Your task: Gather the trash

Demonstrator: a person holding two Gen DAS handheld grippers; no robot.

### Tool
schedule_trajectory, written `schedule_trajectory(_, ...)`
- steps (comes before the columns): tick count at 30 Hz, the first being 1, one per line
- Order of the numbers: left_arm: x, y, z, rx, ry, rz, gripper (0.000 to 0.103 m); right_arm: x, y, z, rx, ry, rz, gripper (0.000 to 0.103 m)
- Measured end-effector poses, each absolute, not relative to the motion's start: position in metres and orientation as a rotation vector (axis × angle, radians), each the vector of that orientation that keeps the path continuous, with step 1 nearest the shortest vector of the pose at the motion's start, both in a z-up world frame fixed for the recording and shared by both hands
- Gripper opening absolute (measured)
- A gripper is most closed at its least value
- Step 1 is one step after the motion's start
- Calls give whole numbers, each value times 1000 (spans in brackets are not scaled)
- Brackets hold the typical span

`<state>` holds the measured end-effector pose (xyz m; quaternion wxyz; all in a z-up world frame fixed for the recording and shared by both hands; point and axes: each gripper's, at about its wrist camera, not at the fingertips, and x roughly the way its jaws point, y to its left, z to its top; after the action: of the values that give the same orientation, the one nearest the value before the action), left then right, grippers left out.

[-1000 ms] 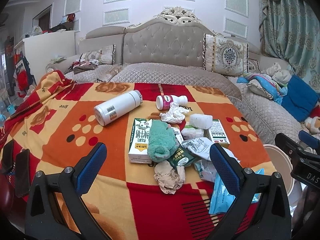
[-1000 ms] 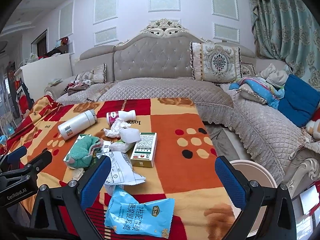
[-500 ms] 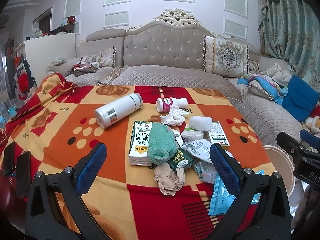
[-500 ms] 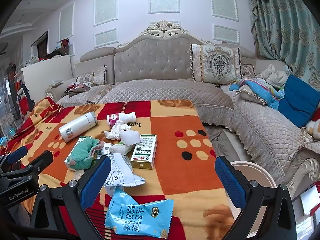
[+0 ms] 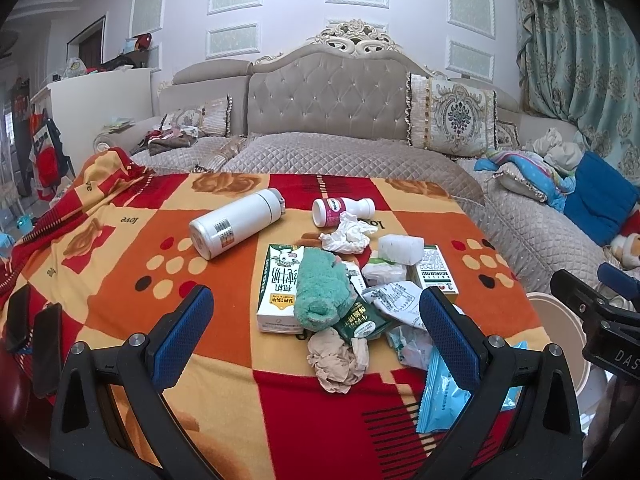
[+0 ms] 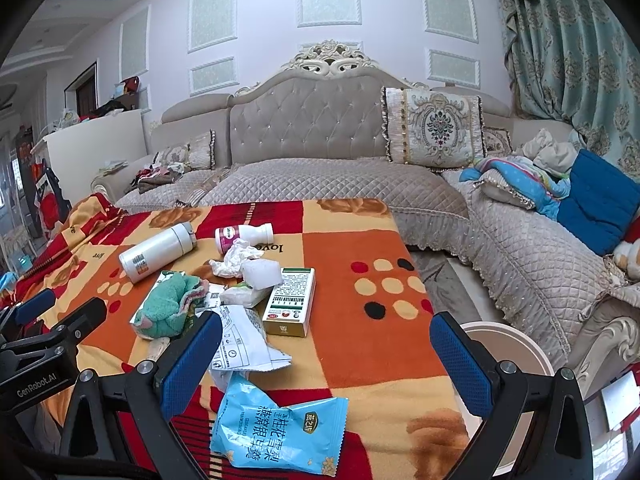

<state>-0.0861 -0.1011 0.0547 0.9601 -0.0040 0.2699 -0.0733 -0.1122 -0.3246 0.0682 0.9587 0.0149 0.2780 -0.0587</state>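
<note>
Trash (image 5: pixel 352 300) is lying heaped on the patterned blanket (image 5: pixel 120 264), at twelve o'clock from the left gripper (image 5: pixel 316 330). Both grippers are hovering with jaws spread wide, gripping nothing; the right gripper (image 6: pixel 326 360) is sitting over a blue packet (image 6: pixel 280 428) at six o'clock.

Support surface: a blanket (image 5: pixel 120 264) in red, orange and cream checks, filling the lower half of both views. Lying directly on it: white flask (image 5: pixel 236 229) on its side, centre-left; small pink-labelled bottle (image 5: pixel 340 211) on its side, above centre; white crumpled tissue (image 5: pixel 347 235) touching that bottle; milk carton (image 5: pixel 278 287) flat, centre; beige crumpled tissue (image 5: pixel 338 360) lower centre; green-and-white box (image 6: pixel 291 302) flat, centre; blue snack packet (image 6: pixel 280 428) at the bottom; two dark phones (image 5: pixel 32 336) at far left.
</note>
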Motion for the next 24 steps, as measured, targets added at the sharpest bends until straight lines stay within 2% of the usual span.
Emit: schedule_trajectory(24, -84, -101, 57, -12, 548, -146, 102, -109, -325, 63, 26, 589, -110, 103)
